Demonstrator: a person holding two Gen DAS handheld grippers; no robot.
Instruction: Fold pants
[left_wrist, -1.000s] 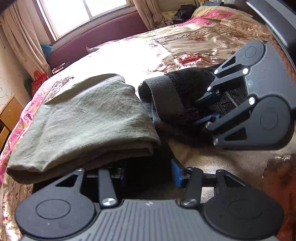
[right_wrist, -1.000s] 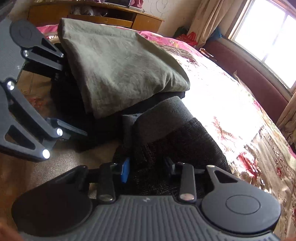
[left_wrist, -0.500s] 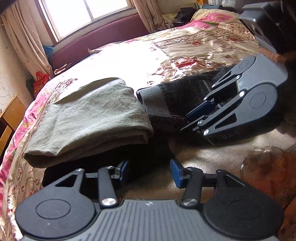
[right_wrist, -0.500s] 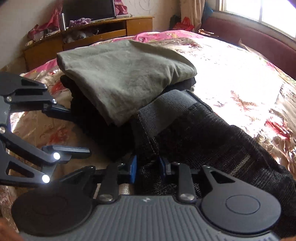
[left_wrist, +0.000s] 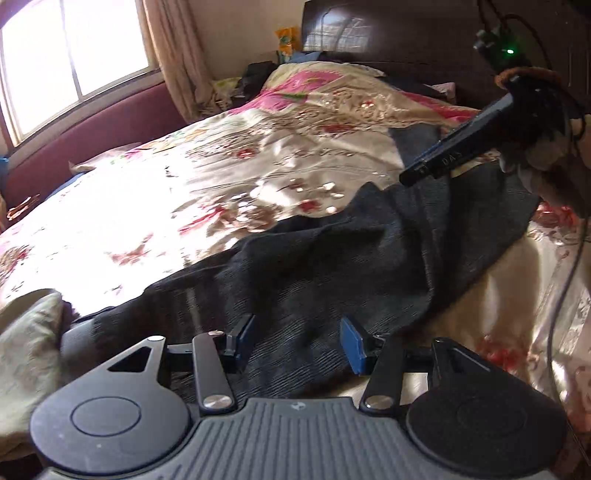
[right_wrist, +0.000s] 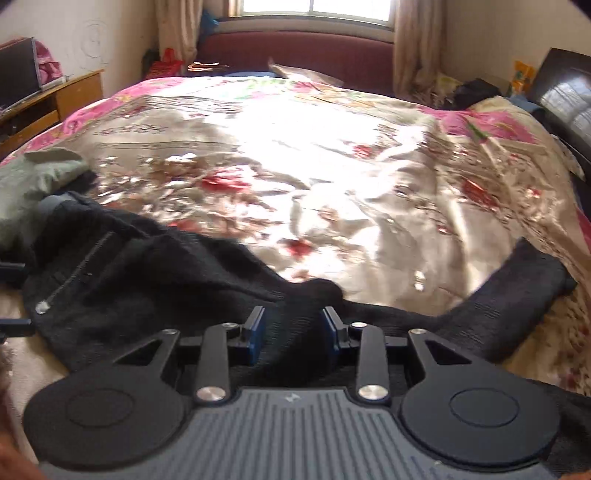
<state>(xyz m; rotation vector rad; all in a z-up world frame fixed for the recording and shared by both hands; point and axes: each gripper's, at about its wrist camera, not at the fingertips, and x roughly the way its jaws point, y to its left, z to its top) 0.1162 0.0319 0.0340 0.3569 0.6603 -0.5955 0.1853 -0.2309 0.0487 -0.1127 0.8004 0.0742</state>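
Dark knit pants (left_wrist: 332, 258) lie spread across the floral bed cover, also seen in the right wrist view (right_wrist: 147, 273). My left gripper (left_wrist: 297, 343) is open, its blue pads apart over the dark fabric near the waist end. My right gripper (right_wrist: 293, 334) has its pads apart with a bunch of the dark fabric between them; whether it pinches the cloth is unclear. The right gripper also shows at the upper right of the left wrist view (left_wrist: 436, 162), above the far part of the pants. One leg end (right_wrist: 532, 284) trails off to the right.
A folded grey-green garment (left_wrist: 26, 350) lies at the left, also in the right wrist view (right_wrist: 33, 184). The shiny floral bed cover (right_wrist: 295, 166) stretches toward the window. A dark headboard (left_wrist: 388, 37) and a wooden cabinet (right_wrist: 48, 99) flank the bed.
Both grippers have swung away from the folded garment. The dark pants are now drawn out long across the bed. The right gripper's pads stand wider apart than before.
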